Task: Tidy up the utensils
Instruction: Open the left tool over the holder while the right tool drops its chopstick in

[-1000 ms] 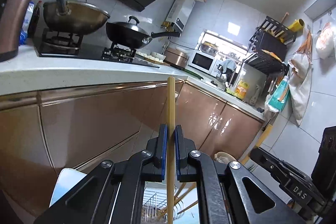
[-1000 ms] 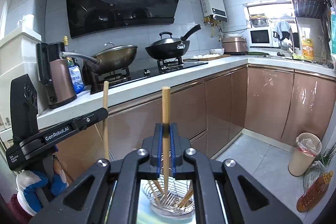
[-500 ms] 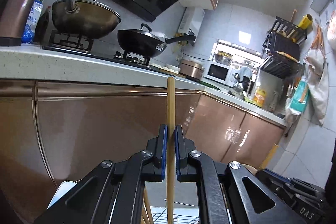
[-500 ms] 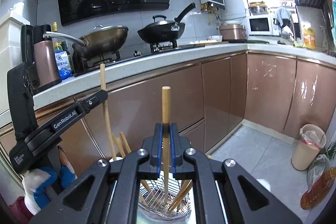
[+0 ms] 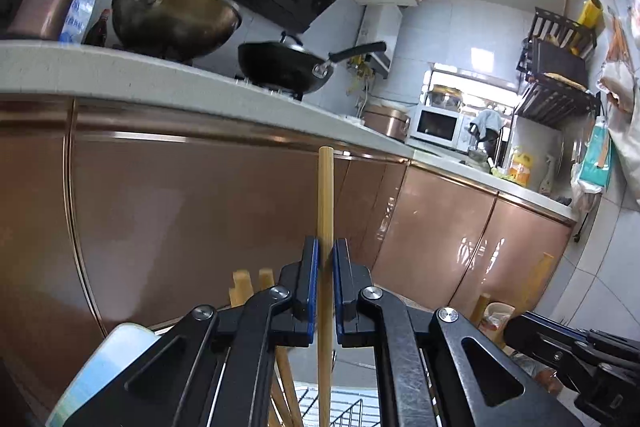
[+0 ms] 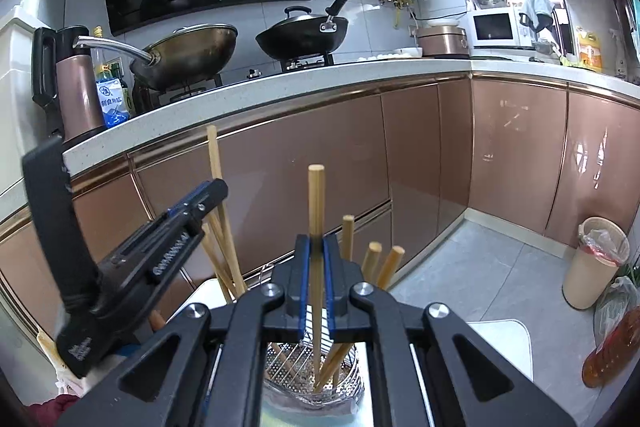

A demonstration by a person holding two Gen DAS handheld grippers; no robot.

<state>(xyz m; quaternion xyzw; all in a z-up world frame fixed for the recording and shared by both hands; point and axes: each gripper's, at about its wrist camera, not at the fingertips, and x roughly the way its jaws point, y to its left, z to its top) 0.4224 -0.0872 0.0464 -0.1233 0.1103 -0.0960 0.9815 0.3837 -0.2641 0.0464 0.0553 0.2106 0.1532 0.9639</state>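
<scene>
Kitchen: copper cabinets under a white counter (image 6: 280, 95), grey tile floor (image 6: 480, 267) open at right. Both grippers' fingers pinched upright chopsticks: left gripper (image 5: 326, 247) one chopstick (image 5: 325, 195), right gripper (image 6: 316, 247) another chopstick (image 6: 316, 199), above the wire holder (image 6: 312, 375).

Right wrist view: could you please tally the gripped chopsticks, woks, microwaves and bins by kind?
Gripped chopsticks: 2, one each in the right tool and the left tool
Woks: 2, a brass-coloured wok and a black wok
Microwave: 1
Bin: 1
Total: 6
</scene>
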